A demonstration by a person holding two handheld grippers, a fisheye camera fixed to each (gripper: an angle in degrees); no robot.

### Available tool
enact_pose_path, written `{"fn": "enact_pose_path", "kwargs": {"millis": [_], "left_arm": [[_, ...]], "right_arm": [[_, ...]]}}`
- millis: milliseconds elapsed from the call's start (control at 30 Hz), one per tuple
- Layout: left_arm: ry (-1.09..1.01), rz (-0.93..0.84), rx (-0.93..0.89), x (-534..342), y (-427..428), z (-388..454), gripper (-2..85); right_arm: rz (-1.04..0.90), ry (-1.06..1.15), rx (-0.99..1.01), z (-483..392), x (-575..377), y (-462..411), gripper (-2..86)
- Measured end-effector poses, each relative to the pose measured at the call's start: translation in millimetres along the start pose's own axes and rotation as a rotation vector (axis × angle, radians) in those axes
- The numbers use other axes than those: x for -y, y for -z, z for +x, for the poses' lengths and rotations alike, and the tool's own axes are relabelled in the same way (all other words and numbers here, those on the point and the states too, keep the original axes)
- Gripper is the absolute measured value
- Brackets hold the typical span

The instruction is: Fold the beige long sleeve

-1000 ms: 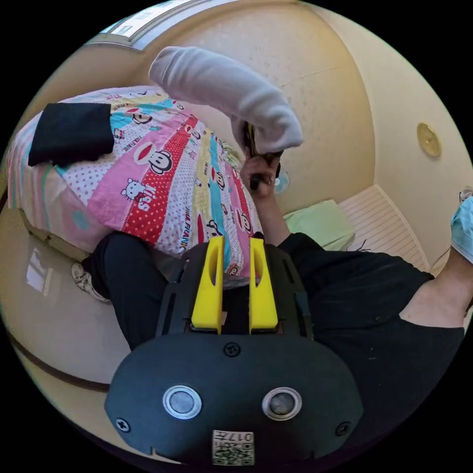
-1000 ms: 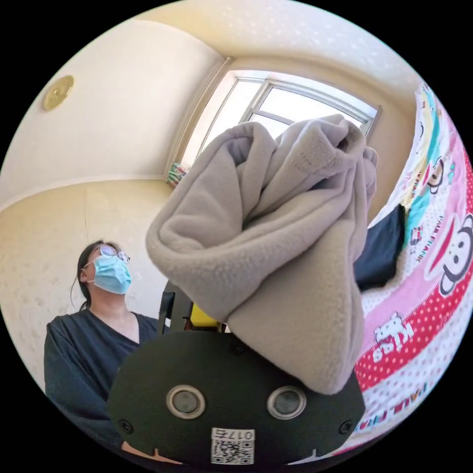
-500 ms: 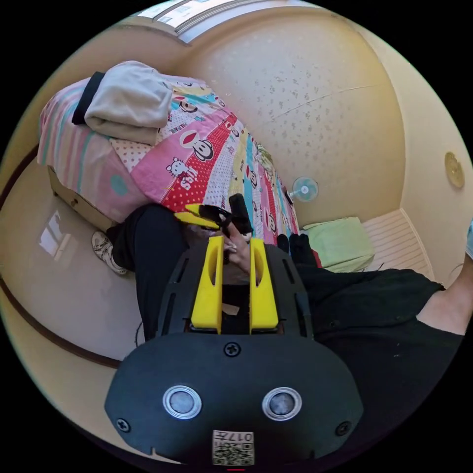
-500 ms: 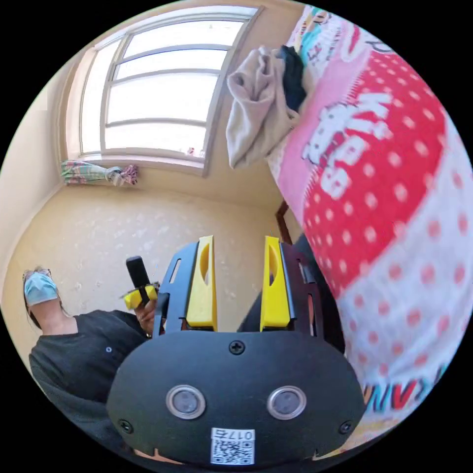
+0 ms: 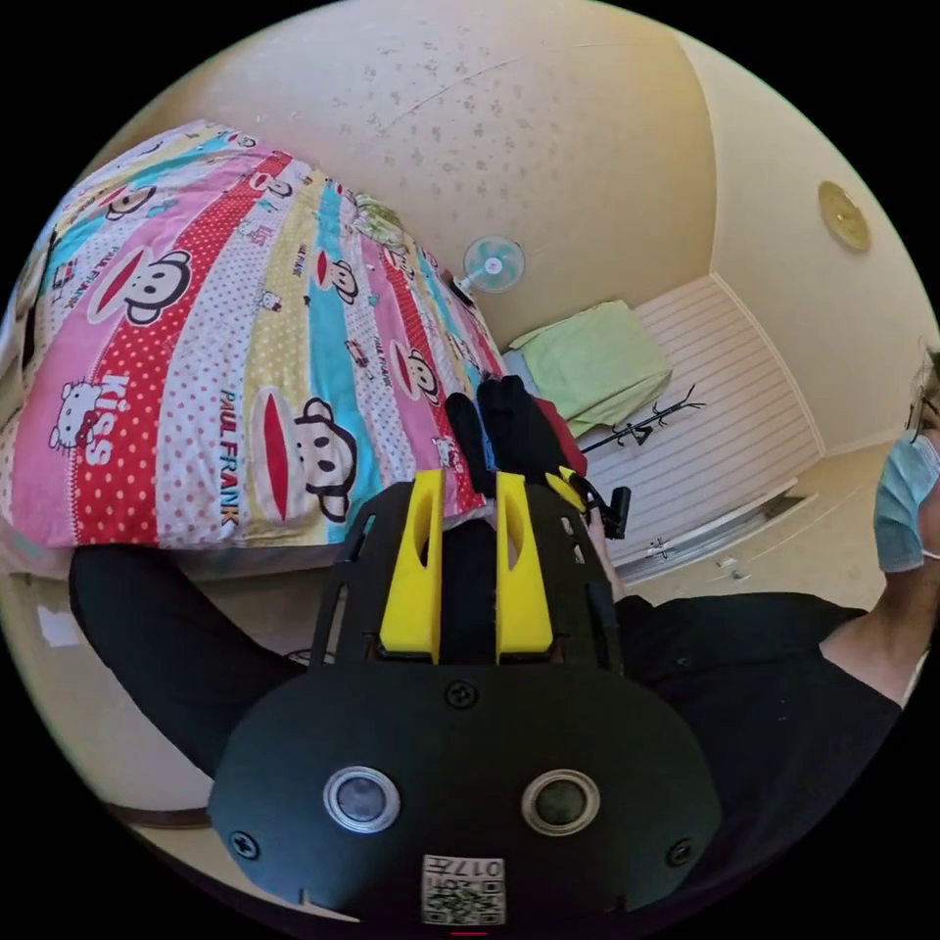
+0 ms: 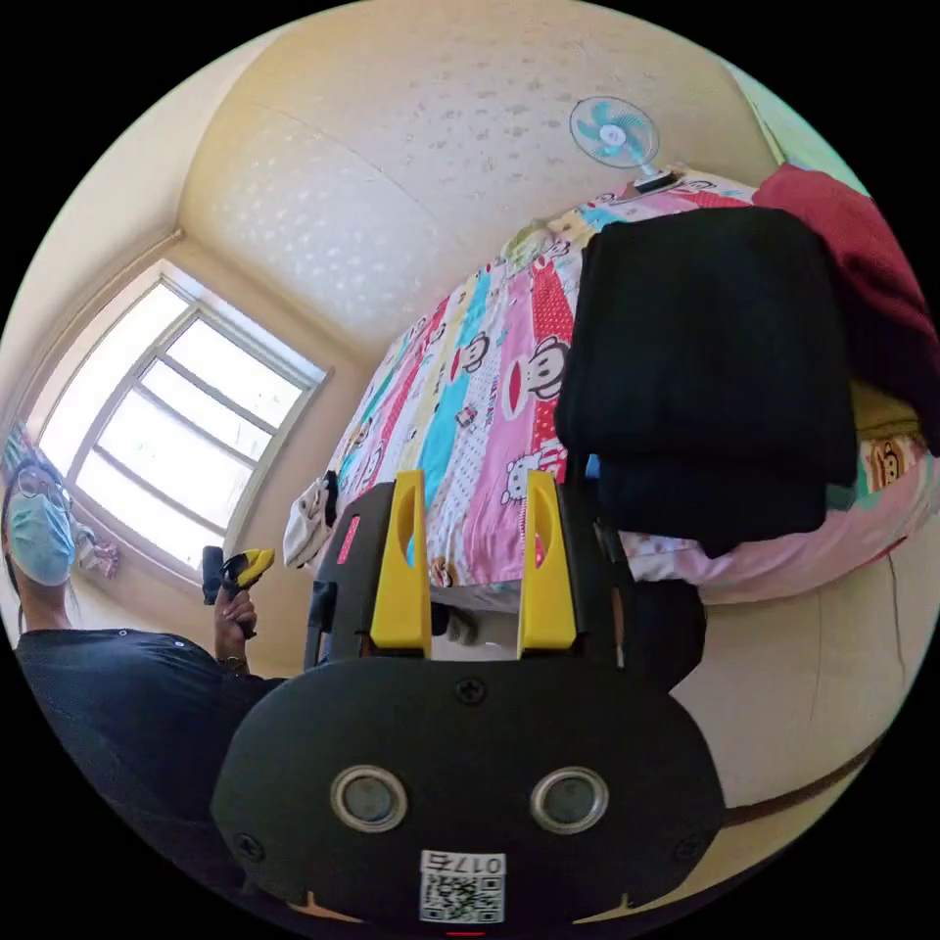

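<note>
Both hand-held grippers empty. Left hand-held gripper (image 5: 466, 490), yellow jaws parted by a narrow gap, nothing between them; it points toward the near edge of the bed with the colourful cartoon-print striped quilt (image 5: 245, 352) and a dark pile of clothes (image 5: 509, 431) just past the jaw tips, with a bit of red cloth behind it. Right hand-held gripper (image 6: 471, 490) has jaws apart a bit wider, nothing held; it faces along the bed, with a black folded garment (image 6: 705, 372) stacked at the bed edge close in front and to the side, and a dark red garment (image 6: 862, 255) just beyond it. The beige long-sleeve fleece top (image 6: 305, 514) looks to be the small pale bundle far down the bed toward the window (image 6: 166, 411), lying beside something dark; too small to tell how neat the fold is. The person in a dark top (image 6: 108, 705) stands at the bedside, their other hand with the left gripper showing small in the right gripper view. Judgement: the beige piece seems folded and set aside, step likely finished, with both hands turned to the dark stack. Next move probably calls for reaching a fresh garment, opening the jaws wider and pinching an edge, or going back to tidy the beige bundle if the fold is loose.
</note>
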State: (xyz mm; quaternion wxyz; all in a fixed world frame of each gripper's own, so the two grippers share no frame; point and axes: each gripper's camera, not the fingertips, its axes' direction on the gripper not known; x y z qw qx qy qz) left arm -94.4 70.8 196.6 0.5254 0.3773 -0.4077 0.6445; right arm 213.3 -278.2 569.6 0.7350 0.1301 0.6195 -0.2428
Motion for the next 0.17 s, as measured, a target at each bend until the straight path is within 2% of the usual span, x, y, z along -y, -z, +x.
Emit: {"fn": "enact_pose_path", "kwargs": {"millis": [100,167], "left_arm": [[-0.091,-0.119,-0.066,1,-45,30,8.1],[-0.133,-0.187,-0.018,-4,-62,41,8.0]], "right_arm": [[0.183,-0.019,-0.038,-5,-21,48,14.2],[0.268,-0.053,-0.132,-7,-39,62,14.4]]}}
